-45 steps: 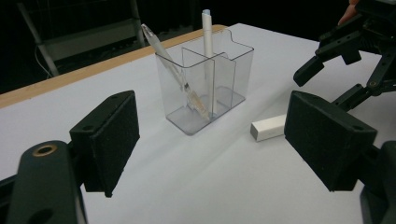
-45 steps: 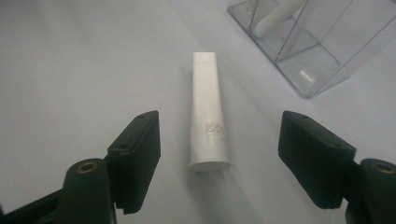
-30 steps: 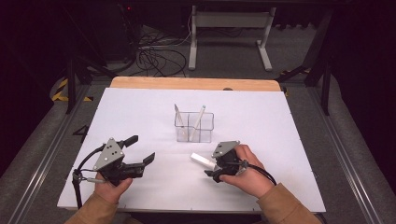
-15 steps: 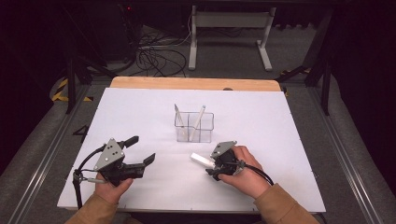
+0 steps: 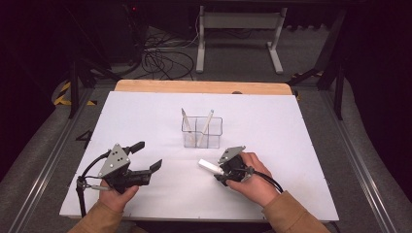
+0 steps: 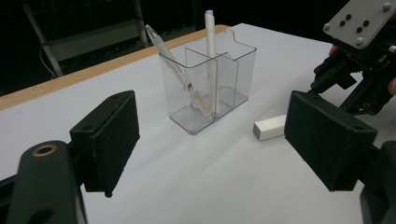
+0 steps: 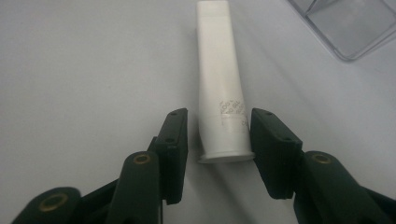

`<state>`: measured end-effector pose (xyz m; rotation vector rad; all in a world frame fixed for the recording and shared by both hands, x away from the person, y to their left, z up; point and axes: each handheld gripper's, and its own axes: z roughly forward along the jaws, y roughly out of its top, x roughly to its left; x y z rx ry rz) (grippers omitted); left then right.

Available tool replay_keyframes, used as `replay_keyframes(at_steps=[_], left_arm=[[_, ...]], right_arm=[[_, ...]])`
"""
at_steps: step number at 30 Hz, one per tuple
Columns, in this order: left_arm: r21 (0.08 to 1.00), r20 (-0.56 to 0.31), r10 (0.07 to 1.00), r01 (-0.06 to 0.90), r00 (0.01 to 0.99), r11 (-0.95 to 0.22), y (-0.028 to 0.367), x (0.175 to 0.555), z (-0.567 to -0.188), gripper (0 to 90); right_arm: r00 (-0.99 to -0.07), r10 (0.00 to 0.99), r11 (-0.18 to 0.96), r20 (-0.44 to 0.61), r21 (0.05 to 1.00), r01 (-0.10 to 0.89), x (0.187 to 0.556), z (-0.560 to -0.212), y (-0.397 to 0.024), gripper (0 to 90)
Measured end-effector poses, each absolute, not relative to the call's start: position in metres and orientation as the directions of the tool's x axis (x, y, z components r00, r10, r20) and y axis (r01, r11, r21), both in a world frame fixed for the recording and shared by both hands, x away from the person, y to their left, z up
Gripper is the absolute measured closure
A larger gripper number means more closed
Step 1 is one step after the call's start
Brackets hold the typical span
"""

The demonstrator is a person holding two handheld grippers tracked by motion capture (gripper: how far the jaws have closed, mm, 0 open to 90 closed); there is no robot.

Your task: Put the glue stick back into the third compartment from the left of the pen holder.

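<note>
— So, where does the white tube (image 7: 219,84) lie?

— Flat on the white table cover (image 5: 301,141), just in front of the clear holder (image 5: 202,132), toward the person's right. In the right gripper view its flanged end sits between the two black jaws, with a small printed label near that end.

— Has the right gripper (image 5: 219,169) got hold of it?

— Its jaws have just been closing, with the tube between them. In the right gripper view the pad on the right looks to be at the tube's edge, while a thin gap shows between the tube and the other pad. So the jaws flank the tube closely, but the grip does not look complete.

— And the left gripper (image 5: 149,155)?

— Wide open, with nothing between its pads (image 6: 112,140). It hovers low over the left part of the cover, well apart from the tube, and points toward the holder.

— What is in the holder?

— It has two compartments. A clear pen (image 6: 175,65) leans in one, tilted away from the divider, and a white pen (image 6: 211,42) stands nearly upright in the other
</note>
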<state>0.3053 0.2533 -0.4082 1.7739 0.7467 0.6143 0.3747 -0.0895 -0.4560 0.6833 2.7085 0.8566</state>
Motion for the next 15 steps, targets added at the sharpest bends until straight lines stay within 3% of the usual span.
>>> replay_keyframes(at_steps=[15], left_arm=[[0.952, 0.048, 0.737, 0.192, 0.674, -0.238, 0.2525, 0.3056, -0.4088, 19.2]], right_arm=[[-0.86, 0.509, 0.705, -0.046, 0.595, 0.385, 0.3752, -0.4569, -0.0895, 64.6]])
